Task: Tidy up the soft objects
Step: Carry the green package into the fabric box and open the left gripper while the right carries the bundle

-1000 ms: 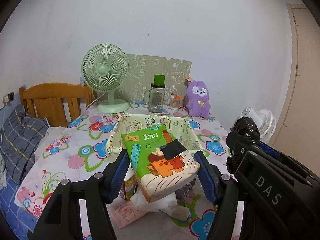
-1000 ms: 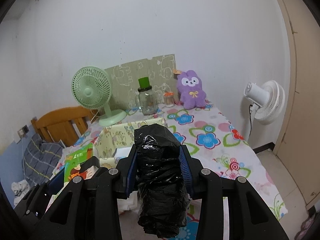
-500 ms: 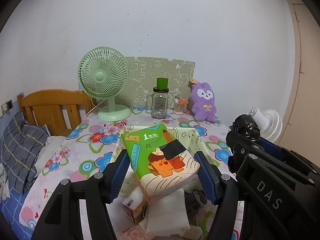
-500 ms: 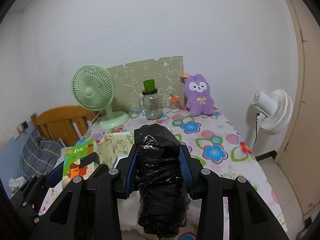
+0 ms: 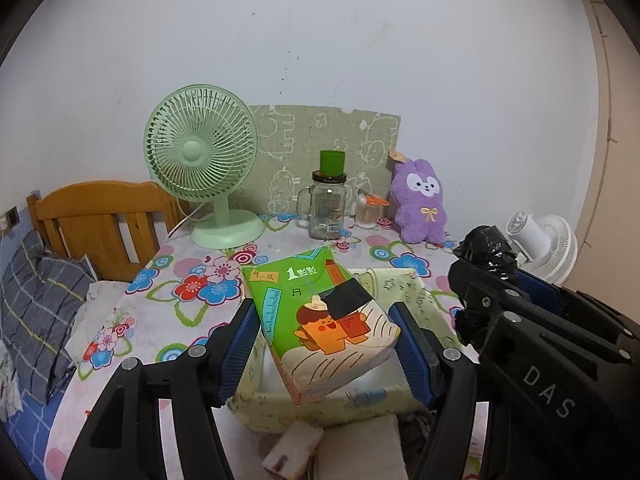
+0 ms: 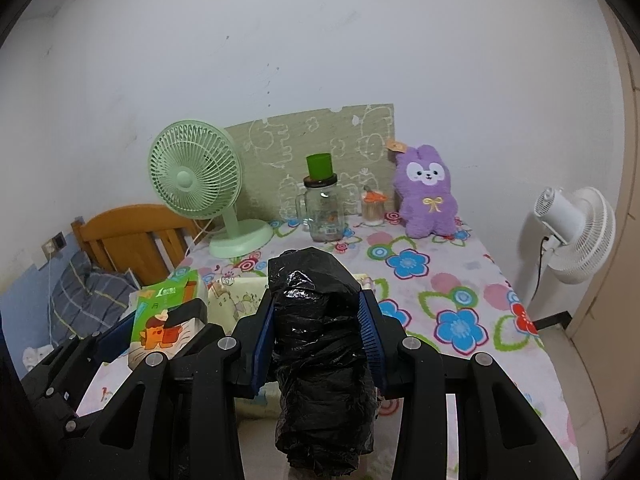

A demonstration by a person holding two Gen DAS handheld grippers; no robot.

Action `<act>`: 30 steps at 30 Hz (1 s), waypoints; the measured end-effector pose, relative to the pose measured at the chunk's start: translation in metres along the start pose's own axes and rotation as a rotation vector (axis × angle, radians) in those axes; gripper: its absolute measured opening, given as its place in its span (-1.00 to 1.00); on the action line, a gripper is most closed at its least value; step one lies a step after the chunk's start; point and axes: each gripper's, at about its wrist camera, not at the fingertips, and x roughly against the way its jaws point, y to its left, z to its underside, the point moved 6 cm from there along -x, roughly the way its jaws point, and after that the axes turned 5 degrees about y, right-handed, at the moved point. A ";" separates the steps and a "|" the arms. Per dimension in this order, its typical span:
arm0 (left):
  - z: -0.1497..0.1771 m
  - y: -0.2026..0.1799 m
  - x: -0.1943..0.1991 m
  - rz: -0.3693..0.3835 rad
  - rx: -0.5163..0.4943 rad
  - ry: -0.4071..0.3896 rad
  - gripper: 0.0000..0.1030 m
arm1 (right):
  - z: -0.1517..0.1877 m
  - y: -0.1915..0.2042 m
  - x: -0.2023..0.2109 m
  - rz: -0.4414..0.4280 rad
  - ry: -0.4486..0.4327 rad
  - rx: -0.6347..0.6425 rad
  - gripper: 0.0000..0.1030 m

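The left gripper (image 5: 326, 334) has its jaws pinching a green tissue pack (image 5: 320, 320) — a cloth bin (image 5: 404, 292) lies below them. The right gripper (image 6: 318, 338) has its jaws clamped on a black bag bundle (image 6: 320, 344).

Two fans: green (image 5: 201, 155), white (image 6: 572, 232). One plush rabbit (image 6: 428, 196). One glass jar (image 5: 327, 210).

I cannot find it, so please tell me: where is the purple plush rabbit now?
The purple plush rabbit sits upright at the table's far right end by the wall, just right of the small jar.
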 end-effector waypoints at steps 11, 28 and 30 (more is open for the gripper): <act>-0.003 0.005 -0.043 -0.020 -0.037 0.056 0.32 | -0.008 -0.001 -0.040 -0.012 0.013 0.014 -0.16; 0.013 0.005 -0.093 0.020 -0.045 0.177 0.75 | 0.004 -0.002 -0.104 -0.056 0.117 -0.002 -0.16; 0.015 0.004 -0.094 0.025 -0.050 0.186 0.75 | 0.005 0.000 -0.105 -0.058 0.117 0.000 -0.16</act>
